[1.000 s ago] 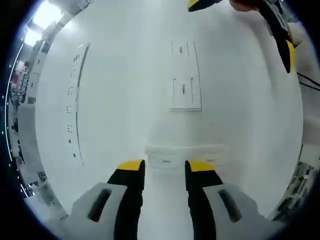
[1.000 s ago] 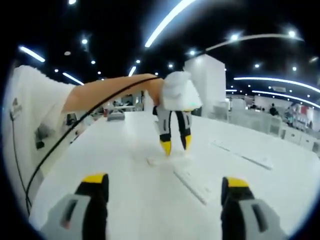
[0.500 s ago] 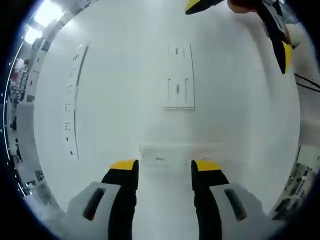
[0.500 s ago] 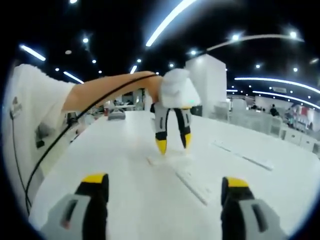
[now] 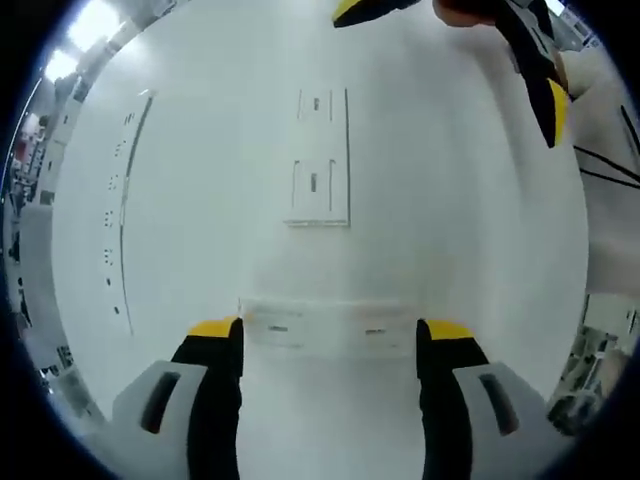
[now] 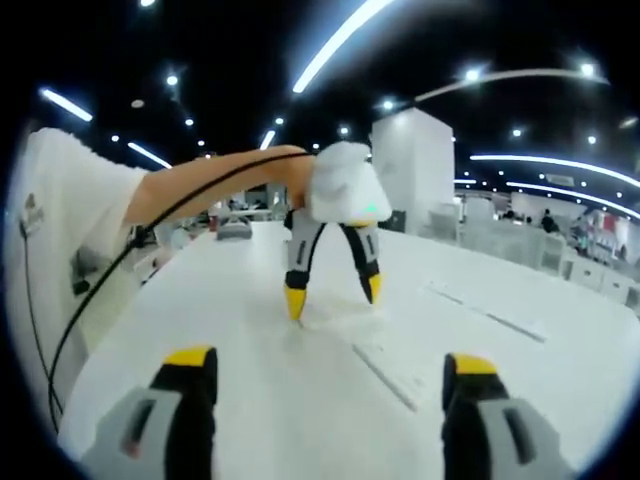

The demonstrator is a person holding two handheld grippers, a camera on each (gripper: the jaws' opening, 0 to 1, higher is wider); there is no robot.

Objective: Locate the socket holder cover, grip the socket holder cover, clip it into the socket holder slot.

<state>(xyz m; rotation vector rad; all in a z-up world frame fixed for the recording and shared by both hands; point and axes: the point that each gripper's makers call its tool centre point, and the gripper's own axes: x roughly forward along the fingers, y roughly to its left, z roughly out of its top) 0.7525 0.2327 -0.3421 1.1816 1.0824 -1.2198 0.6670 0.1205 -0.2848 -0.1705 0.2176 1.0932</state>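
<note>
The left gripper has its fingers spread wide either side of the socket holder cover, low centre on the tabletop; the socket holder lies beyond; the right gripper gapes, released; closing off-centre could skid the thin cover away.

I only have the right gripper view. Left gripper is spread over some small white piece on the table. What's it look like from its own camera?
Observer: In the left gripper view, the socket holder cover is a flat white strip lying crosswise just beyond the left gripper, with both yellow tips still clear of it.
Operator: Where's the holder?
Observer: The socket holder lies farther out, a white plate with slots, lengthwise along the view.
Operator: Anything else over there?
Observer: A long thin white strip with small dark marks lies to the left on the table.
</note>
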